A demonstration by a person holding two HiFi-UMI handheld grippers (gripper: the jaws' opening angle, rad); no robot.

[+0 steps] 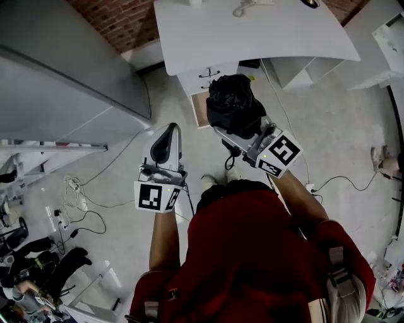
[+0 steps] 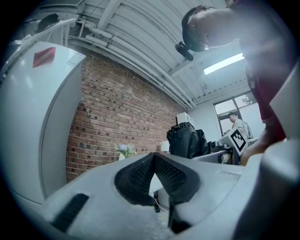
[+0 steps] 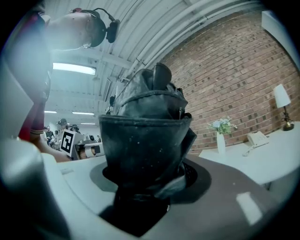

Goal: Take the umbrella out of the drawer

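Right gripper (image 1: pixel 243 131) is clamped on the folded black umbrella (image 1: pixel 230 101), upper centre of the head view, lifted clear above the open drawer (image 1: pixel 199 108) under the desk (image 1: pixel 252 31). Left gripper (image 1: pixel 168 140), left of centre, has its jaws together and is empty. The umbrella is probably light: soft, slippery fabric over a stiff core. Best gripped mid-body, not by loose folds.

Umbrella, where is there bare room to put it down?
The white desk is bare across its front and middle, with small things only along its far edge. The floor right of the open drawer is free apart from a cable. Lower left is crowded with cables.
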